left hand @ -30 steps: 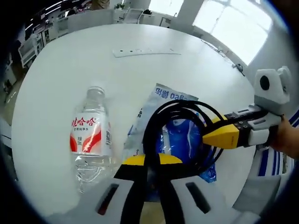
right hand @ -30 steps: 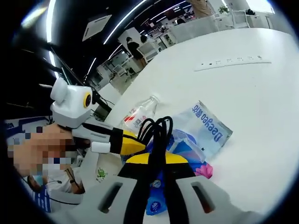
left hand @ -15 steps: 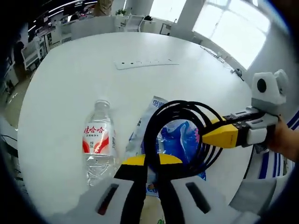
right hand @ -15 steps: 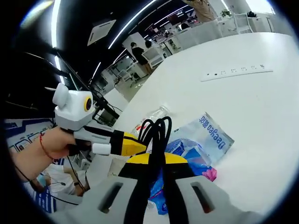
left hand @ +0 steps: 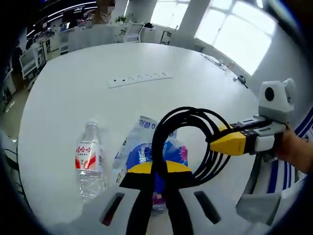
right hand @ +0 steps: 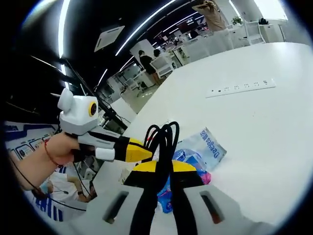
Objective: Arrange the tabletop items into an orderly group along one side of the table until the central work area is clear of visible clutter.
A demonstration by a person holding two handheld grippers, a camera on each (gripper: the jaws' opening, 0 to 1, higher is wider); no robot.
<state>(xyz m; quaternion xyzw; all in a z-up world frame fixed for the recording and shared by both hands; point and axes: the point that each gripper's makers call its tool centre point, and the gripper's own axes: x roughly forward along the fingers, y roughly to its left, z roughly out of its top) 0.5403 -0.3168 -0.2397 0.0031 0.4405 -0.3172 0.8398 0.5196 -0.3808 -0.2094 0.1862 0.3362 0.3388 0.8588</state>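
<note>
Left gripper [left hand: 152, 169]: yellow-tipped jaws closed together on a coiled black cable [left hand: 188, 142], pinching the near side of the loop; the strands run down between the jaws. In the left gripper view the right gripper [left hand: 230, 143] enters from the right, its yellow jaws pressed onto the far side of the same coil, a hand [left hand: 293, 154] behind it.

Right gripper [right hand: 157, 166]: jaws likewise closed on the cable [right hand: 161, 139], whose strands rise just above the tips. In the right gripper view the left gripper [right hand: 134, 151] comes in from the left, its tips at the coil, held by a hand [right hand: 46, 159].

The coil is held up between the two grippers, clear of the white table [left hand: 88, 103]. Directly below and behind it lies a blue-and-white plastic packet [left hand: 146, 152], flat on the table; in the right gripper view the same packet [right hand: 198, 152] sits just past the jaws. Left of the packet, near but apart, a clear water bottle [left hand: 87, 159] with a red-and-white label lies on its side. Farther out, well apart from both, a white power strip [left hand: 139, 78] lies flat on the table; also seen in the right gripper view [right hand: 239, 88].

Background: office desks, windows, ceiling lights, people [right hand: 146, 58] standing far off.
</note>
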